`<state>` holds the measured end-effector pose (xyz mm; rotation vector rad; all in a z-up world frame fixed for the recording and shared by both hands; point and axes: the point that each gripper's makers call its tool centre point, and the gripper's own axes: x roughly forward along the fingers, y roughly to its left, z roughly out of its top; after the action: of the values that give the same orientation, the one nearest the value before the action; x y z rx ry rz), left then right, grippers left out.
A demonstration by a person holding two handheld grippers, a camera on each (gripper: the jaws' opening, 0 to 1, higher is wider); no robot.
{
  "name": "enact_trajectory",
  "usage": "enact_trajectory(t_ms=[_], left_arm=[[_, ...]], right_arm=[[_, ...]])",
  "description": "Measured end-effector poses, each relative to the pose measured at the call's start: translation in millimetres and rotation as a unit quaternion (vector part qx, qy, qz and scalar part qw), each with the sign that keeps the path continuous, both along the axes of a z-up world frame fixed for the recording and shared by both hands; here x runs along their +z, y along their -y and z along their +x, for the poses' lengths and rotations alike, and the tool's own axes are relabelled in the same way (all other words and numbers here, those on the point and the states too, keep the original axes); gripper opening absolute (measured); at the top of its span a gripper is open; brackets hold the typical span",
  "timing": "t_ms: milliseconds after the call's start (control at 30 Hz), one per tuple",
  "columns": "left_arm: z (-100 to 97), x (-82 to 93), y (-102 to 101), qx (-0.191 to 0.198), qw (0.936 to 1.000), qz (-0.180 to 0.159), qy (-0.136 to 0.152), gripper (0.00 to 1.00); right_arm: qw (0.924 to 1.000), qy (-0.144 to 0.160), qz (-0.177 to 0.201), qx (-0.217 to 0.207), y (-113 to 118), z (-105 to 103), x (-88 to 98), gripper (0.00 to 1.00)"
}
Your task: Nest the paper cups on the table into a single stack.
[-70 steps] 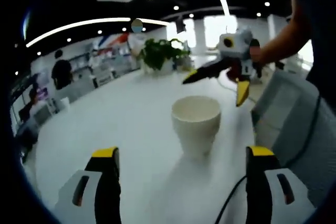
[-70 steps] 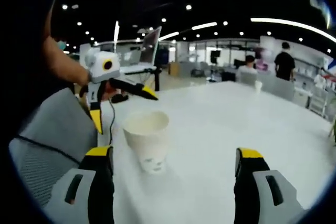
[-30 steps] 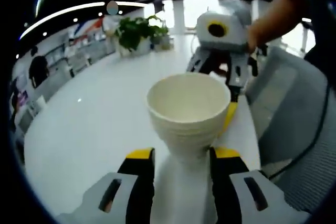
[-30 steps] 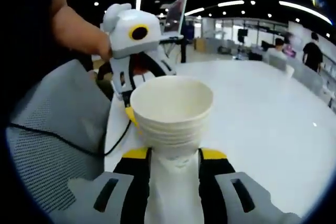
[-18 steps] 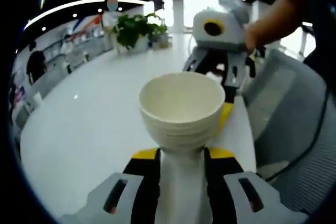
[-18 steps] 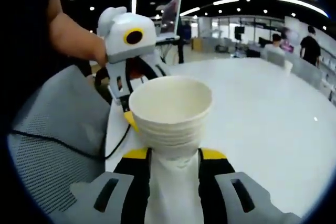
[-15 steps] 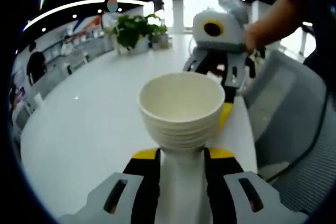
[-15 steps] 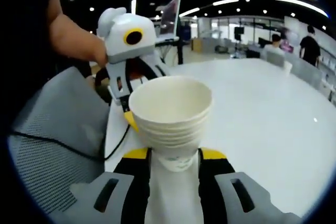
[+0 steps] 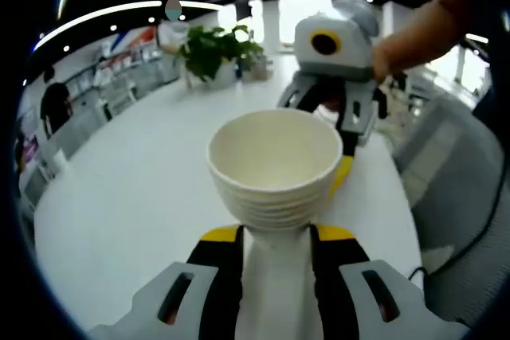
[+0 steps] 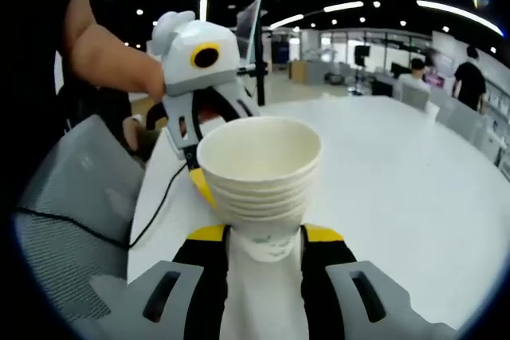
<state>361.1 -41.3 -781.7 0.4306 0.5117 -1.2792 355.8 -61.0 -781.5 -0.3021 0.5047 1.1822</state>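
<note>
I am clamping both the left claw point(image 9: 275, 236) and right claw point(image 10: 265, 235) on the cup stack point(image 9: 275, 169), opposite sides, at twelve o'clock, steadying it above the surface point(image 9: 135, 189).

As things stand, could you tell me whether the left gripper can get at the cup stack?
Yes, apparently: the left gripper has its jaws closed on the base of the cup stack, with the right gripper gripping it from the opposite side.

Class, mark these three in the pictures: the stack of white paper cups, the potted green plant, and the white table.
stack of white paper cups point(image 9: 275, 197): left gripper view, ribbed outer wall.
potted green plant point(image 9: 213, 47): left gripper view, leaves.
white table point(image 10: 398, 189): right gripper view, bare top.
</note>
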Motion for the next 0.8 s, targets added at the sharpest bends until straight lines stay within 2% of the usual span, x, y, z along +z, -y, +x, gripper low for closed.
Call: enact_trajectory(t_ms=[100, 167, 433, 800], left_arm=[[15.1, 2.5, 2, 0.002, 1.0, -0.002, 0.007, 0.31], [24.4, 2.5, 2, 0.008, 1.0, -0.003, -0.003, 0.31], [56.5, -2.3, 0, 0.015, 0.9998, -0.006, -0.01, 0.31], [100.8, -11.2, -4, 0.026, 0.9996, -0.005, -0.015, 0.31]], right_arm=[[1.0, 0.003, -0.002, 0.002, 2, 17, 2.8, 0.32], [1.0, 0.002, 0.0, 0.003, 3, 27, 2.0, 0.32], [0.9997, -0.012, 0.022, 0.004, 0, 57, -3.3, 0.32], [0.9997, -0.009, -0.006, 0.021, -5, 103, -10.2, 0.32]])
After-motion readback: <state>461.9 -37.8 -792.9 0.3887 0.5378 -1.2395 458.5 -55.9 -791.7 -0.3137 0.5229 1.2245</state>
